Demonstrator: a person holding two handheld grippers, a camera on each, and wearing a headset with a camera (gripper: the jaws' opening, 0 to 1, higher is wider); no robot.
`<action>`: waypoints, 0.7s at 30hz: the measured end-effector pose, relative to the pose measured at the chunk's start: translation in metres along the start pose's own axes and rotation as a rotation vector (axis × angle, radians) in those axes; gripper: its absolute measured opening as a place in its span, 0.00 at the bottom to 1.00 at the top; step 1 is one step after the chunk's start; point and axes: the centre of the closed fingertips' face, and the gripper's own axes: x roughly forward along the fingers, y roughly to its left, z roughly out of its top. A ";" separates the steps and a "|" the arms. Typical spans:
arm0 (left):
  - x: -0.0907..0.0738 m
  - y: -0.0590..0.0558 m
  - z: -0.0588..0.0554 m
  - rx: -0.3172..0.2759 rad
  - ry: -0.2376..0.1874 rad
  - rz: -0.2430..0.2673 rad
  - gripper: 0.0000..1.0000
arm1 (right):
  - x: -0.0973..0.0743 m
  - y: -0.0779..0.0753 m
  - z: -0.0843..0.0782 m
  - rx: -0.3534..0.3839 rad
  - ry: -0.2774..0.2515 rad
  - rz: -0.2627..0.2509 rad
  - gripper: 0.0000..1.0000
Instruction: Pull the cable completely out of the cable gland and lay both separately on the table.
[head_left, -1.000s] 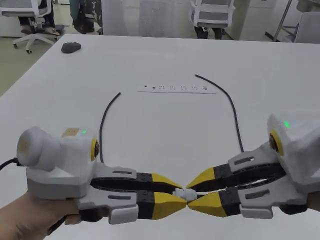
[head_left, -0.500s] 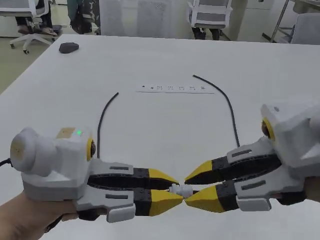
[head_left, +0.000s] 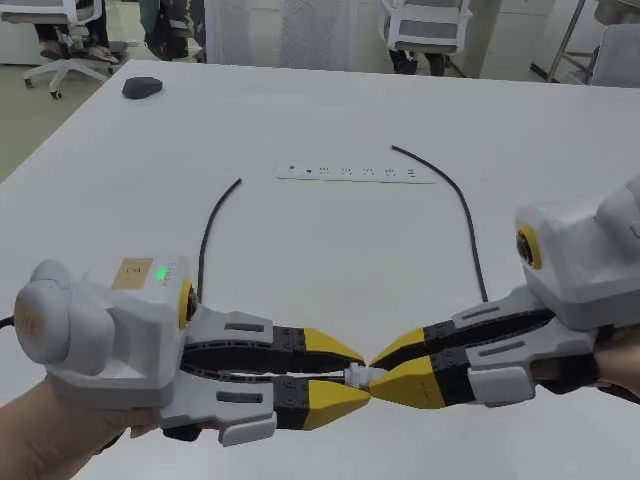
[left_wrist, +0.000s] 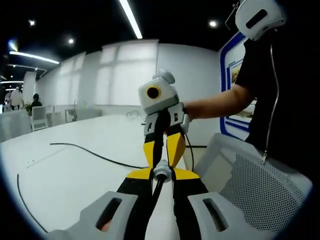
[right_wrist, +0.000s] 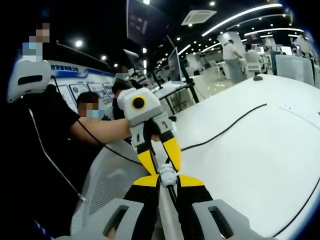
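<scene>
Left gripper: I am closing my left gripper on one end of the cable gland; in the left gripper view its yellow tips are pinching the white gland.
Right gripper: I am closing my right gripper on the other end, so the two grippers are meeting tip to tip; in the right gripper view its tips are clamping the gland.
Gland position: it is sitting lower centre in the head view, between the four yellow tips, at the near edge of the table.
Gland axis: its long axis is running left to right across the head view, in line with both grippers, one end pointing into each.
Cable: the black cable is running back from the gland between my left jaws. On the table, one run is curving up toward the upper right of the frame and another is reaching up the left half.
Surface: a plain white table is carrying a white power strip above centre and a dark mouse at upper left.
Room: office chairs are standing along the top edge; in the left gripper view a mesh chair is showing at lower right, with bright ceiling lights overhead.
</scene>
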 end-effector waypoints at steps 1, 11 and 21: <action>0.000 0.000 0.000 0.001 -0.002 -0.001 0.14 | -0.001 0.002 0.000 -0.016 0.006 0.001 0.08; -0.001 0.001 -0.009 -0.297 0.018 -0.006 0.14 | 0.002 0.007 -0.002 -0.558 0.128 -0.124 0.06; 0.000 0.002 -0.014 -0.248 0.043 0.030 0.14 | 0.001 -0.003 -0.006 -0.541 0.126 -0.184 0.08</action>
